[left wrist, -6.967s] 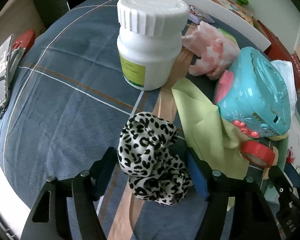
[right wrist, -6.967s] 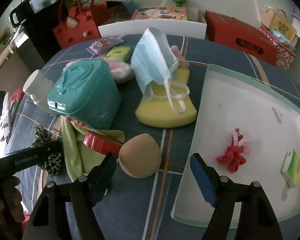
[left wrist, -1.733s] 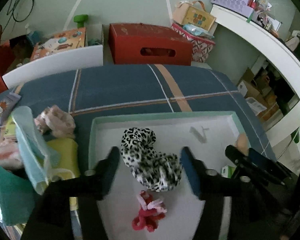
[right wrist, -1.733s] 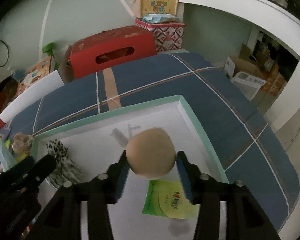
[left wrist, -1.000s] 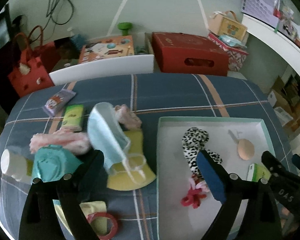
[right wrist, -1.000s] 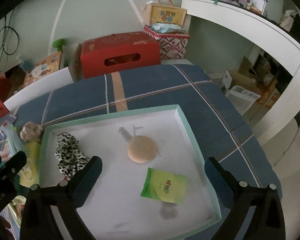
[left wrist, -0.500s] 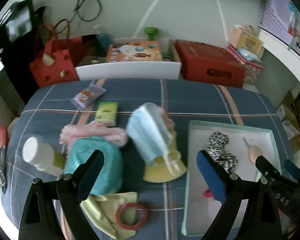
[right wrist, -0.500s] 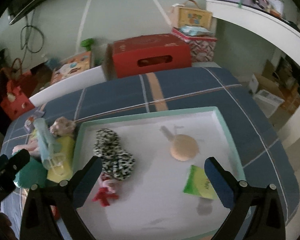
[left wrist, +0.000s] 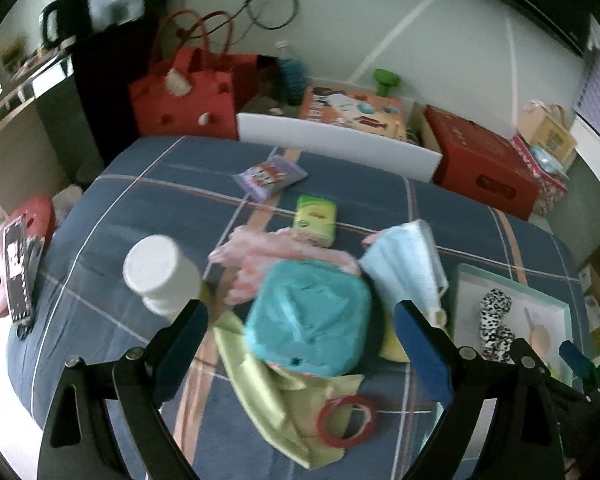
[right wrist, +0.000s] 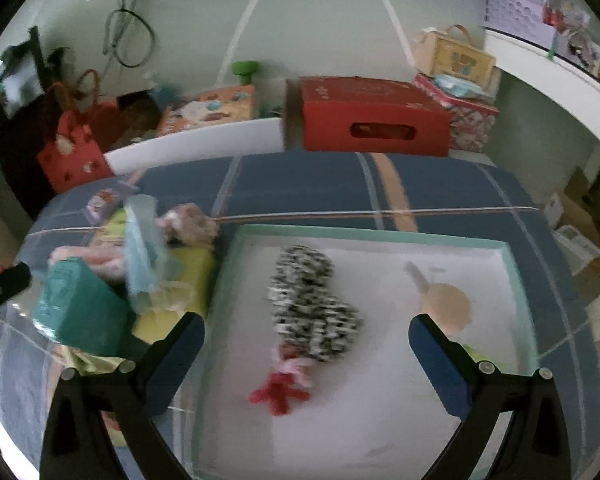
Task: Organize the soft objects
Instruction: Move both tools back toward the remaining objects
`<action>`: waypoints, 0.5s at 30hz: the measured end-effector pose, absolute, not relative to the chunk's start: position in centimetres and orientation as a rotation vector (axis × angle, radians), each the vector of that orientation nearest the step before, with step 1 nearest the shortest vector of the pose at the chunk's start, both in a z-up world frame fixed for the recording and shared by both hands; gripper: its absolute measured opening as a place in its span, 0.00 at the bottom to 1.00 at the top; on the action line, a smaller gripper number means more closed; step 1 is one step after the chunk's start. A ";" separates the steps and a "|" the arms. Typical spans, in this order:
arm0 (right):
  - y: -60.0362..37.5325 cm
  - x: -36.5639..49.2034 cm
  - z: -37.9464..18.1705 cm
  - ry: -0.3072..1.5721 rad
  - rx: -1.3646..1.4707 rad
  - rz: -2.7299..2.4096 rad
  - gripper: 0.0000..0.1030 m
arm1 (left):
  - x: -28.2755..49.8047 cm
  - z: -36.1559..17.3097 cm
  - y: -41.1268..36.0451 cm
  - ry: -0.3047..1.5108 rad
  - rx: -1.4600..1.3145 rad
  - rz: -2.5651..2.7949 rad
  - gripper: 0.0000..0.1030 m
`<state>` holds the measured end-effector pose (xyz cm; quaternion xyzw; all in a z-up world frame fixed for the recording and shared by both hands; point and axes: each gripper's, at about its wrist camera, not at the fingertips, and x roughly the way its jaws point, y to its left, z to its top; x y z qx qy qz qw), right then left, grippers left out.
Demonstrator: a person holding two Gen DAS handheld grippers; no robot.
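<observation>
Two grippers: we see the left gripper (left wrist: 300, 344) w/ jaws spread wide, empty, above the clutter; the right gripper (right wrist: 306, 354) likewise spread, empty, above the tray (right wrist: 380, 240). In the tray we count four items: one leopard scrunchie (right wrist: 310, 304), one red-pink hair tie (right wrist: 282, 386) just below it, one tan round puff (right wrist: 450, 306), one green packet (right wrist: 476, 354) mostly hidden behind the right finger. On the plaid cloth (left wrist: 148, 184), left of the tray: one teal case (left wrist: 308, 318), one blue face mask (left wrist: 404, 264), one yellow sponge (right wrist: 180, 276) partly covered, one pink fluffy cloth (left wrist: 260, 252), one green cloth (left wrist: 276, 396), one red tape ring (left wrist: 346, 420), one white bottle (left wrist: 158, 272). Motion blur; we can't read any labels.
</observation>
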<state>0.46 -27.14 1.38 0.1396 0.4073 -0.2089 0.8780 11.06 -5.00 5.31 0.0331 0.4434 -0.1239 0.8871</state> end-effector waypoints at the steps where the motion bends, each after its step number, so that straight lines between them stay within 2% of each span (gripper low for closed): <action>1: -26.8 0.5 1.5 0.839 0.297 -0.420 1.00 | 11.1 5.2 -4.4 0.927 0.059 -0.250 0.91; 15: -19.2 2.9 -0.1 0.914 0.261 -0.187 1.00 | 11.1 1.5 0.4 1.030 0.016 -0.172 0.91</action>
